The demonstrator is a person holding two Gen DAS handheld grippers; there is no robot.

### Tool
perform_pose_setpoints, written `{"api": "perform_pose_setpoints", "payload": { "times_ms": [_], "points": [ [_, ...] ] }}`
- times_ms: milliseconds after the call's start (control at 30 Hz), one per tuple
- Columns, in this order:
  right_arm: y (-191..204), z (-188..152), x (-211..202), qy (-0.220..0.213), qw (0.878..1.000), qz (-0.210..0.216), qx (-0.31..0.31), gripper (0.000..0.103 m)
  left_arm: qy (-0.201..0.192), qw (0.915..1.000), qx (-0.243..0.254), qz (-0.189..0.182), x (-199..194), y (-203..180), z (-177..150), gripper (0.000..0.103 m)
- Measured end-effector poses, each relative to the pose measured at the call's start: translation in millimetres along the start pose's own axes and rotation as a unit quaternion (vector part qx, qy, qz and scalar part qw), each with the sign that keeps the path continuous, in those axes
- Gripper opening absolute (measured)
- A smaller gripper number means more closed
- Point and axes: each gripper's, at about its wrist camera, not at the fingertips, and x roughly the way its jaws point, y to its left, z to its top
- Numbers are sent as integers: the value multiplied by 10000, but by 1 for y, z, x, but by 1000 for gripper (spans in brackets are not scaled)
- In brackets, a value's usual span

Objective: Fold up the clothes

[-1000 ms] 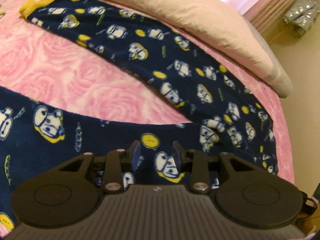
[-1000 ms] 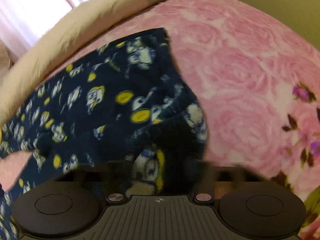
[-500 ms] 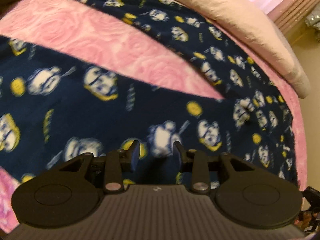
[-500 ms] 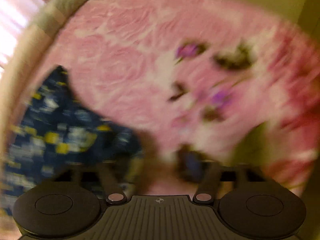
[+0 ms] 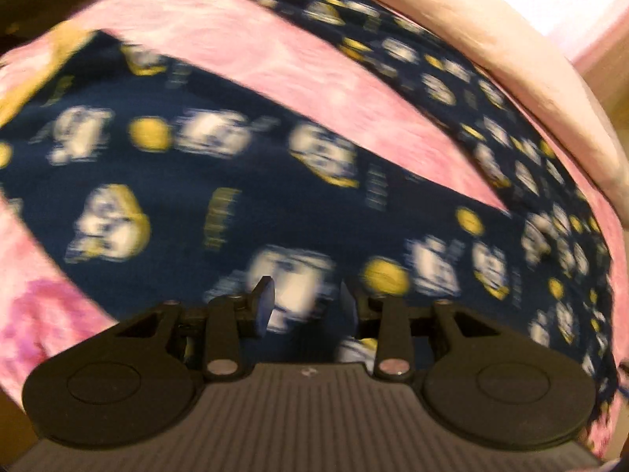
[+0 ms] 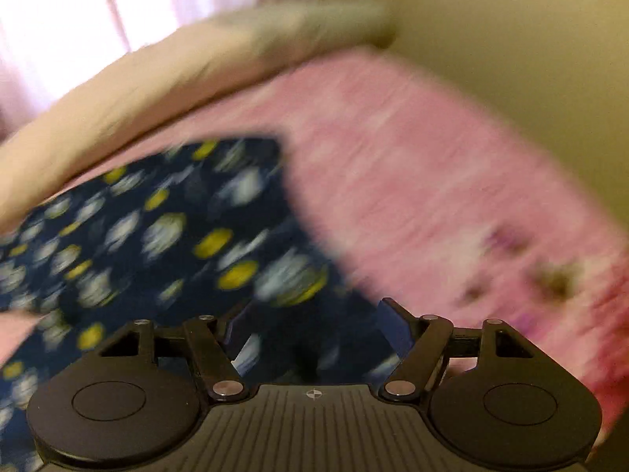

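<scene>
Both grippers (image 5: 306, 301) (image 6: 312, 324) empty—right released pants (image 6: 165, 236).

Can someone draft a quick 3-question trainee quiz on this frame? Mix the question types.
1. True or false: the left gripper is clamped on the navy patterned pants.
2. Multiple choice: in the left wrist view, what shows between the two pant legs? A) bare wood B) the pink floral bedspread C) a white towel
3. Fill in: the right gripper hangs open over the pants near their edge, with the pink bedspread to its ____ in the right wrist view.

Key
1. False: its jaws are apart, nothing between them.
2. B
3. right
</scene>
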Motion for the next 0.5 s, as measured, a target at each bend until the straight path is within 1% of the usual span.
{"api": "perform_pose_setpoints", "payload": {
  "times_ms": [100,233,300,333,400,433,500],
  "points": [
    [-5,-8,13,398,9989,110,234,71,-183,9990,-233,334,-6,38,19,32],
    [-11,-18,31,927,9939,255,546,71,-426,9951,-237,863,-6,86,52,32],
    [-6,-16,22,766,9955,135,535,71,-540,9927,-232,1057,-4,107,67,32],
    [2,-14,15,587,9974,120,394,71,-539,9917,-164,1160,0,116,73,32],
    [19,-11,5,378,9988,192,230,71,-470,9889,32,1407,10,132,83,36],
    [30,-11,8,412,9989,163,158,71,-433,9881,116,1469,13,137,88,37],
    [50,-14,5,513,9986,-130,8,71,-382,9876,261,1499,12,142,100,36]
  ]
}}
